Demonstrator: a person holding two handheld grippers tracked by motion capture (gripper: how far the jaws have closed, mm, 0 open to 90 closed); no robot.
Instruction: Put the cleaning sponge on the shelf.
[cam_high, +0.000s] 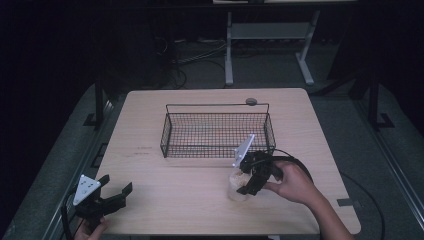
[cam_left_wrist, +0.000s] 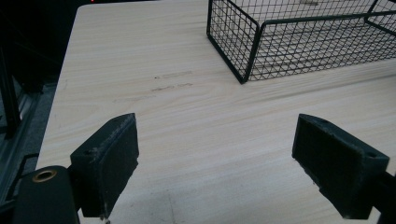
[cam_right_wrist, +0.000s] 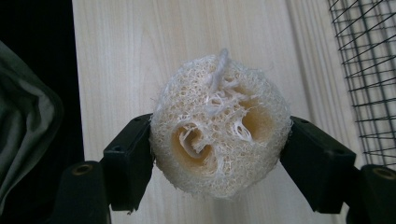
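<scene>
Jaws of the right gripper (cam_right_wrist: 219, 154) pinch a round, fibrous loofah (cam_right_wrist: 219, 135).

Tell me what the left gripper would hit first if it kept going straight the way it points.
Probably bare table; beyond that, the near corner of the wire basket. The left gripper is open with nothing between its jaws.

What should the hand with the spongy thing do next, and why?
Probably lift it a little off the table. The right gripper is shut on the loofah sponge, which seems to stand on the table in front of the wire basket, the likely place to put it.
</scene>
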